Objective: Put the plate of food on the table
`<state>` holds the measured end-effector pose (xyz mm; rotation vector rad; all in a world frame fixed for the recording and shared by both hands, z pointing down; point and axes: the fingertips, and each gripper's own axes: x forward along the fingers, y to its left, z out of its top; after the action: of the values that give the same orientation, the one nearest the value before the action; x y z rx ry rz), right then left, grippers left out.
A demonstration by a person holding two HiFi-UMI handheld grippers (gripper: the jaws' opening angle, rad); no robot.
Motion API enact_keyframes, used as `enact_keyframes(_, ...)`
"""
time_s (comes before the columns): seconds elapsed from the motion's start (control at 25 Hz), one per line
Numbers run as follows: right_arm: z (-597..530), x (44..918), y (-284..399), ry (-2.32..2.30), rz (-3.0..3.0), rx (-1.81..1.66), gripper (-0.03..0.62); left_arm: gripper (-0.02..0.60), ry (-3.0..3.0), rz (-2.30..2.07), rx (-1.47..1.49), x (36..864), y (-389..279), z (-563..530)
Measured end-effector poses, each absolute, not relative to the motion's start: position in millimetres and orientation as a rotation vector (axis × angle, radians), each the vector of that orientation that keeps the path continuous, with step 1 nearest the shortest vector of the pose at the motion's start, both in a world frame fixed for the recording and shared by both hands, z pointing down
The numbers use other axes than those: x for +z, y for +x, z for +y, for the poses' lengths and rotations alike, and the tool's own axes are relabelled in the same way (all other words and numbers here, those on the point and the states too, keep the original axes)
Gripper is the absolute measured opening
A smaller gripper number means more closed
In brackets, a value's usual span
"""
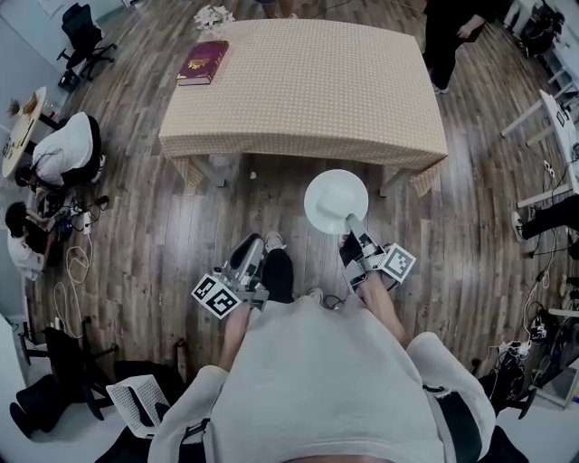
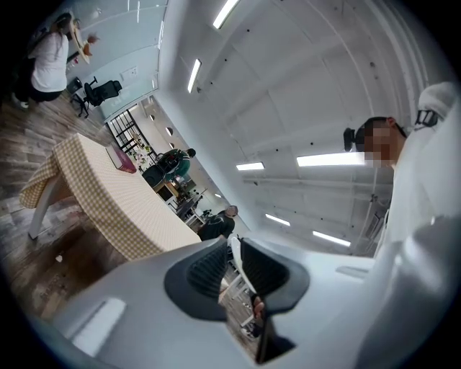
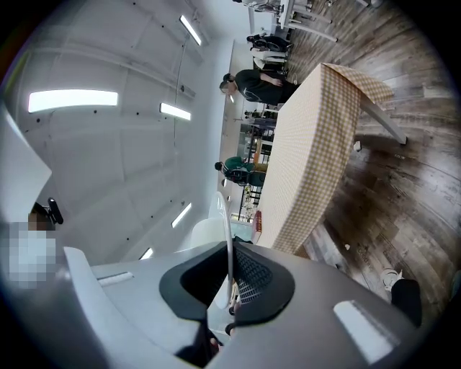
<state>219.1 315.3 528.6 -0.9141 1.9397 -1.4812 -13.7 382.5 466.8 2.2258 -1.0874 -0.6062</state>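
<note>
Ok so starting closest: the person's got two handheld tools out in front, one per hand, each with one black-and-white square-marker cube on it. The left tool hangs low by their legs. Its jaws are pinched down to a narrow slit with nothing in them. The right tool is the busy one, clamped thin on the rim of the single round white plate. From that tool's own camera you can see the rim running edge-on right between the two dark pads. The plate is up in the air over the grey-brown wooden plank floor, just short of the near edge of the surface and close to its front right leg. It's not touching anything but the tool. Can't really make out what's on it from above, it just reads as white. Next out is the one surface, rectangular with a beige checked cloth hanging over the sides. There are just two things on it, both at the far left end: one dark red book lying flat, and one small bunch of white flowers right at the far edge. Further off, two people sit along the left side of the room and one person in black stands past the far right corner.
</note>
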Motion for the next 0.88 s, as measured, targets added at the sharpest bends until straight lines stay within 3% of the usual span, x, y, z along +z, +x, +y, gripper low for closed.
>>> enact_keyframes(0.88,131,514,143,-0.946,1.898,-1.481,0.011,0.051,2.246,-1.025,-0.630,449,-94,179)
